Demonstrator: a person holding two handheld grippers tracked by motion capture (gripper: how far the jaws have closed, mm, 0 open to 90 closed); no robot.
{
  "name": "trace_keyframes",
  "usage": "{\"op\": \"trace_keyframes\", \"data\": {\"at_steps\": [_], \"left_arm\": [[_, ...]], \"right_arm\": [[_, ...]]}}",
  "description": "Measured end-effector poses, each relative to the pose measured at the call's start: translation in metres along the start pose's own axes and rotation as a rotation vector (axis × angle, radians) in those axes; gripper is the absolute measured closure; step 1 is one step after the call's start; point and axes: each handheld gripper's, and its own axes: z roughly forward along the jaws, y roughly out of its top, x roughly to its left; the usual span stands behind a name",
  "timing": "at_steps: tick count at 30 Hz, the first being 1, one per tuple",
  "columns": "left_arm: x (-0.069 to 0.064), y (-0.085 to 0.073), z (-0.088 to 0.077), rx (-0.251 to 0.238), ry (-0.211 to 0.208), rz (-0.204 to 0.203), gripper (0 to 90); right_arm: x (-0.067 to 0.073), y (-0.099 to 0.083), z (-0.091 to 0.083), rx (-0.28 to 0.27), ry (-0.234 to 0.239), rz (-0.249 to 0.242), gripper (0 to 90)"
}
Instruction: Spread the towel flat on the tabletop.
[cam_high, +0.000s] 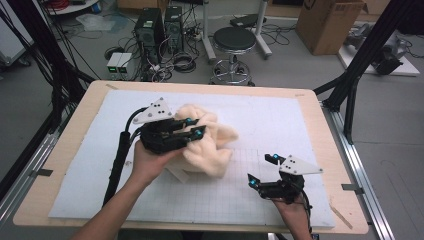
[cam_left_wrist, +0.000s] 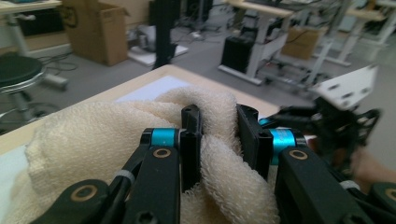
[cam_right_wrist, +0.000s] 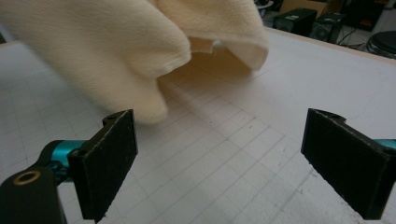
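Right, the cream towel (cam_high: 205, 137) sits bunched up near the middle of the white gridded mat (cam_high: 280, 115) that covers the wooden table (cam_high: 75, 120), and the left gripper (cam_high: 195, 128) is right in it, jaws clamped together on a thick fold of the terry cloth. From the left gripper view you see that fold squeezed up between the two black jaws, the towel (cam_left_wrist: 93, 140) heaped below and to the left of them, loops of the pile plain to see. The left hand (cam_high: 150, 162) wraps the gripper body from underneath, grey three-cornered plate on top, black cable trailing back along the forearm.

Over on the near right side of the mat, the right gripper (cam_high: 262, 169) sits well apart from the cloth, jaws spread wide with nothing between them, blue collars showing at the fingertips. The right hand (cam_high: 292, 210) comes in from the bottom edge. Through the right gripper view the two dark pads stand far apart over the grid lines, and the towel (cam_right_wrist: 116, 42) hangs ahead and to the upper left, a rounded fold drooping toward the mat with a shadowed hollow behind it.

Beyond the table, a black round stool (cam_high: 234, 42) stands on the grey floor, with computer towers (cam_high: 157, 27) and tangled cables to its left and a cardboard box (cam_high: 330, 22) off to the right
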Motion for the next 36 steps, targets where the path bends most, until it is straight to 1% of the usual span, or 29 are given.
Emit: {"op": "trace_keyframes", "data": {"at_steps": [1,3,5,7,9,10,11,12,14,15,16,17,18,19,20,21,22,23,24,26,28,29,31,33,34,36], "left_arm": [[-0.003,0.001,0.002,-0.005,-0.013,-0.001,72.4],[-0.004,0.000,0.010,0.008,-0.013,0.001,72.3],[0.000,-0.005,0.019,0.034,0.000,-0.005,72.2],[0.008,-0.016,0.031,0.059,0.012,-0.028,72.2],[0.017,-0.028,0.043,0.086,0.057,-0.039,72.2],[0.022,-0.035,0.050,0.103,0.063,-0.062,72.1],[0.028,-0.042,0.055,0.109,0.079,-0.074,72.1],[0.033,-0.048,0.061,0.114,0.105,-0.082,72.0],[0.044,-0.060,0.072,0.112,0.125,-0.148,72.0],[0.048,-0.064,0.078,0.122,0.148,-0.141,72.0],[0.052,-0.069,0.084,0.146,0.180,-0.126,72.0],[0.056,-0.074,0.090,0.165,0.195,-0.141,71.7],[0.061,-0.079,0.095,0.185,0.198,-0.154,71.6],[0.064,-0.084,0.099,0.202,0.206,-0.162,71.1],[0.068,-0.087,0.102,0.217,0.207,-0.166,70.4],[0.070,-0.089,0.103,0.219,0.196,-0.180,69.4],[0.071,-0.089,0.104,0.214,0.184,-0.190,68.0],[0.071,-0.088,0.103,0.208,0.184,-0.187,65.6],[0.071,-0.086,0.100,0.202,0.179,-0.175,61.8],[0.072,-0.081,0.093,0.192,0.162,-0.158,54.4],[0.071,-0.077,0.086,0.183,0.162,-0.149,48.4],[0.072,-0.074,0.080,0.175,0.161,-0.140,45.4],[0.073,-0.071,0.069,0.151,0.155,-0.127,44.1],[0.074,-0.068,0.055,0.131,0.150,-0.123,42.8],[0.075,-0.067,0.048,0.127,0.148,-0.116,42.1],[0.076,-0.065,0.034,0.110,0.152,-0.108,40.3]], "right_arm": [[-0.001,0.000,-0.001,-0.008,-0.002,-0.001,10.1],[-0.002,0.000,-0.004,-0.018,-0.010,0.002,10.1],[-0.003,0.000,-0.007,-0.024,-0.020,0.009,10.1],[-0.004,-0.001,-0.008,-0.029,-0.025,0.010,10.1],[-0.005,-0.001,-0.008,-0.026,-0.027,0.012,10.1],[-0.005,-0.001,-0.008,-0.024,-0.028,0.012,10.1],[-0.005,-0.002,-0.008,-0.021,-0.027,0.014,10.1],[-0.006,-0.002,-0.007,-0.021,-0.027,0.010,10.1],[-0.004,-0.002,-0.006,-0.014,-0.021,0.010,10.1],[-0.004,-0.002,-0.005,-0.011,-0.017,0.003,10.1],[-0.003,-0.002,-0.004,-0.002,-0.013,0.000,10.1],[-0.002,-0.002,-0.003,0.001,-0.008,-0.005,10.1],[-0.001,-0.002,-0.002,0.005,-0.004,-0.004,10.1],[0.000,-0.001,0.000,0.005,0.001,-0.014,10.1],[0.001,-0.001,0.001,0.011,0.009,-0.012,10.1],[0.002,-0.001,0.002,0.016,0.015,-0.018,10.2],[0.004,-0.001,0.003,0.020,0.023,-0.025,10.2],[0.006,-0.001,0.005,0.024,0.027,-0.034,10.5],[0.008,0.000,0.005,0.034,0.036,-0.035,11.3],[0.011,0.000,0.006,0.037,0.057,-0.053,14.5],[0.014,0.001,0.007,0.035,0.066,-0.060,14.6],[0.016,0.002,0.007,0.038,0.071,-0.066,14.7],[0.020,0.004,0.006,0.030,0.073,-0.075,15.7],[0.025,0.006,0.005,0.021,0.087,-0.078,16.3],[0.028,0.008,0.005,0.013,0.091,-0.090,17.4],[0.034,0.010,0.006,0.006,0.116,-0.093,19.9]]}}
